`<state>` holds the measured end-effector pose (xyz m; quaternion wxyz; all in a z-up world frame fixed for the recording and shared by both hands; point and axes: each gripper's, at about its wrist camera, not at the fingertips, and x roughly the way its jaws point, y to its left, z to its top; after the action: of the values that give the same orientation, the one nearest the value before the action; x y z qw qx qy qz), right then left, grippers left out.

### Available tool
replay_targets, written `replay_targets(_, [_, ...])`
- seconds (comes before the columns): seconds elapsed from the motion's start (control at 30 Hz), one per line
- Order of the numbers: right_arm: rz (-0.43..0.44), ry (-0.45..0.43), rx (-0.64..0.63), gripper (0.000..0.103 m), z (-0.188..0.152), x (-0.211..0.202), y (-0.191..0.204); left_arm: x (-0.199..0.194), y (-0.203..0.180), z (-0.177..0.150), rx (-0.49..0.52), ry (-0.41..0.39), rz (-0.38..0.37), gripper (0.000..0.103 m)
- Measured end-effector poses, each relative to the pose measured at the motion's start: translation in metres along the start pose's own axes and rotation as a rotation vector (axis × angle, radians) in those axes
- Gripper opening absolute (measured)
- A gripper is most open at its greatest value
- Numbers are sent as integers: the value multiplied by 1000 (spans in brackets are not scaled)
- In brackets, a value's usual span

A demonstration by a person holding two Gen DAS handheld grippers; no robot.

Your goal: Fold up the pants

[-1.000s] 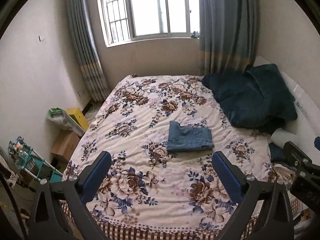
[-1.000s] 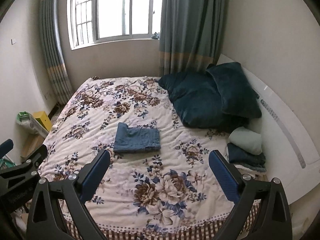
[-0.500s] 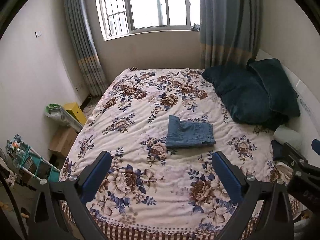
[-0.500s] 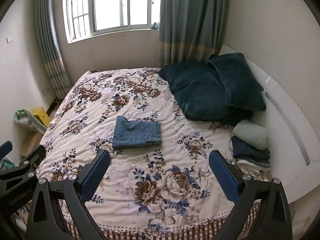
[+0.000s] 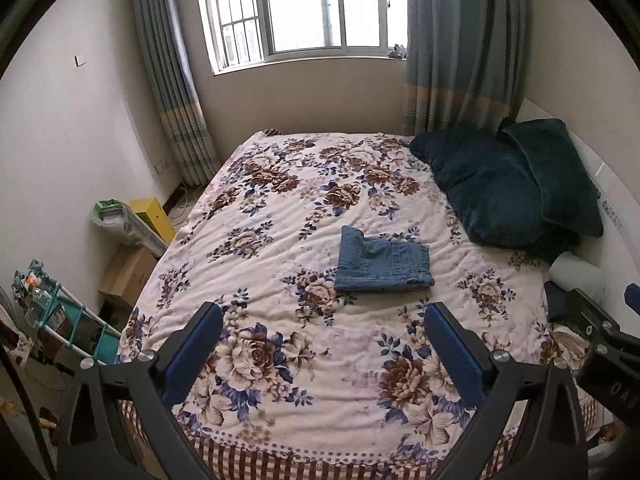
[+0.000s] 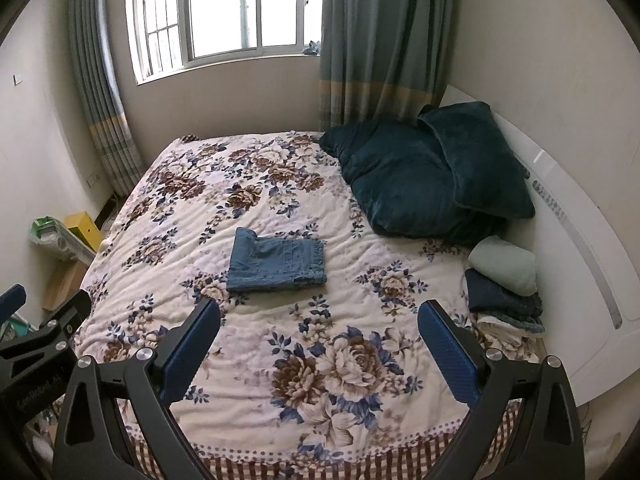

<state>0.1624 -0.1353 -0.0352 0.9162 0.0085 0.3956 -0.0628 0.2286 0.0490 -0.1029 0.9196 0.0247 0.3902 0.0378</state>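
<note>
Blue denim pants [image 5: 382,266] lie folded into a small flat rectangle in the middle of the floral bed [image 5: 280,208]; they also show in the right wrist view [image 6: 276,266]. My left gripper [image 5: 322,316] is open and empty, held above the bed's near edge, well short of the pants. My right gripper [image 6: 318,312] is open and empty too, to the right of the left one. Neither touches the pants.
Two dark teal pillows [image 6: 424,184] lean at the headboard [image 6: 580,240] on the right. A stack of folded clothes [image 6: 502,280] sits at the bed's right edge. Boxes [image 5: 132,268] and a teal rack [image 5: 60,320] stand on the floor at left. A window [image 5: 304,8] is behind.
Both grippers have drawn back and risen a little from the bed, so the pants look farther off. The jaws stay open. The pants have not moved.
</note>
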Motion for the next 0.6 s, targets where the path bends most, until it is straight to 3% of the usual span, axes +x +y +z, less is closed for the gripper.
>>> replay_targets(0.6, [4,3,-2,101,-9,-4,7,-1,4,-10,-27,15,5,103])
